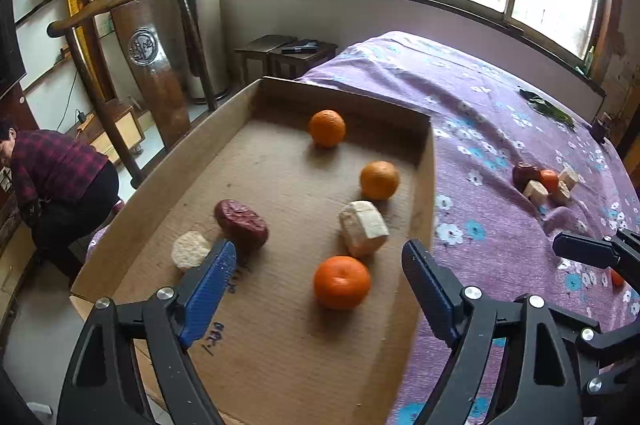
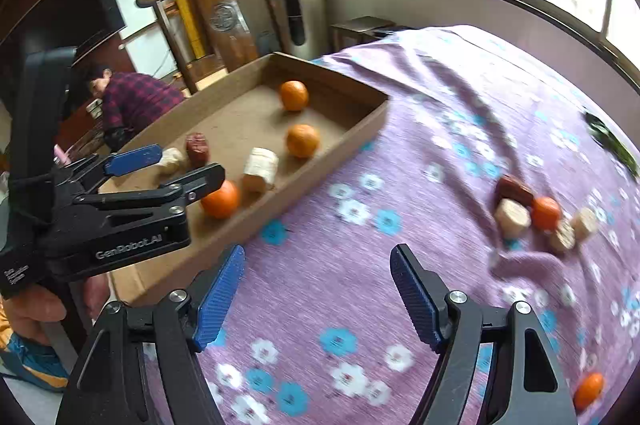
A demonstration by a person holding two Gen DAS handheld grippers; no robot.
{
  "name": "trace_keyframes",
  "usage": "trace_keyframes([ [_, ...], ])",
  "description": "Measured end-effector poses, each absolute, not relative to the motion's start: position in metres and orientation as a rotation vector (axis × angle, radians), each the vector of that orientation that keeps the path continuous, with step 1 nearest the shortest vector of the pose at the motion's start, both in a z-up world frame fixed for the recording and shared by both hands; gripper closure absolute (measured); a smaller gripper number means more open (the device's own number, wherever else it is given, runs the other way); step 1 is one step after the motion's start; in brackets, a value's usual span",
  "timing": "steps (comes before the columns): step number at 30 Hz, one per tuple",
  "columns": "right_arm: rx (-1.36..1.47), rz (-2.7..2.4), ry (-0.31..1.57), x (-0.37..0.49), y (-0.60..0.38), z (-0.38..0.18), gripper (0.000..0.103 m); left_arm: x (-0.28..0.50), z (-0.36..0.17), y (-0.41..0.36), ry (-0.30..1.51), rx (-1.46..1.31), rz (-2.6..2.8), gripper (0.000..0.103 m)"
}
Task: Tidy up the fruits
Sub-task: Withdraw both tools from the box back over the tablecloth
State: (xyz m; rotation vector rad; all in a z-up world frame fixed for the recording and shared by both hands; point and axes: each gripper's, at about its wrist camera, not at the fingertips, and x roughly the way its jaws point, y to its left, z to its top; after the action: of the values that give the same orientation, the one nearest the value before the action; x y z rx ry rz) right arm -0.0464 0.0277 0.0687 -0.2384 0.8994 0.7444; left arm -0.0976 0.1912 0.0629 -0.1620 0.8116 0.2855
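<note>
Left wrist view: left gripper (image 1: 316, 289) over the cardboard tray (image 1: 424, 185), jaws wide, holding nothing — three oranges, a dried date (image 1: 241, 224) and pale chunks lie loose inside. Right gripper (image 2: 316, 295) hangs empty over the bedspread (image 2: 360, 265), jaws equally wide. Remaining pile (image 2: 540, 215) sits in a fold of cloth. Risks: round fruit rolling down the slope when nudged — a stray orange (image 2: 588, 390) already lies near the edge.

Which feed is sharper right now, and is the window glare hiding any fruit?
Left wrist view: sharp; the orange mandarins in the brown cardboard tray read cleanly. Right wrist view: motion-blurred over the purple floral cloth, smearing the loose fruit pile. Windows blow out in both, hiding no fruit.
</note>
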Motion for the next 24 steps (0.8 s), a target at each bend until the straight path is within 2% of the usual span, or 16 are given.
trace_keyframes([
  [24, 0.000, 0.275, 0.926, -0.047, -0.215, 0.061, 0.021, -0.044, 0.066, 0.047, 0.880, -0.085, -0.017, 0.018],
])
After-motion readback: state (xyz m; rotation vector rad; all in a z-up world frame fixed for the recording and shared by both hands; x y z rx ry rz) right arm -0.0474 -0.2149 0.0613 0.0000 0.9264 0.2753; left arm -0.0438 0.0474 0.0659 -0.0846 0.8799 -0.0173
